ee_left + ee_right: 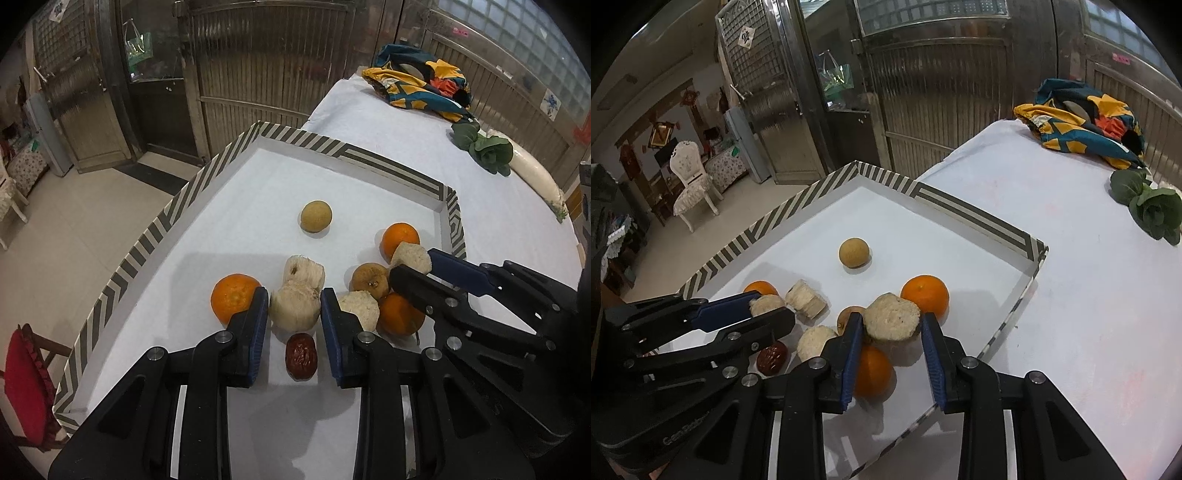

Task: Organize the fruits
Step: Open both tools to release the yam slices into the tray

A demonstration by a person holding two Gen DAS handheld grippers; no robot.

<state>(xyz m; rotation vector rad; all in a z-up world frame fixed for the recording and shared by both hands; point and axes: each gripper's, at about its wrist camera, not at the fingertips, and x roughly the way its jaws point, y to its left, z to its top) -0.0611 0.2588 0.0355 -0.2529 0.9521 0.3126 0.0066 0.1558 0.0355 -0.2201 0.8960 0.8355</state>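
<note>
Faintly, left claw [768, 312] lettering — perhaps "GenRobot".

tray [207, 173] far half free, fruits [369, 284] crowd near

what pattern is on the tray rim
Dark grey and white stripes on the tray rim; clearest in the left wrist view.
</note>
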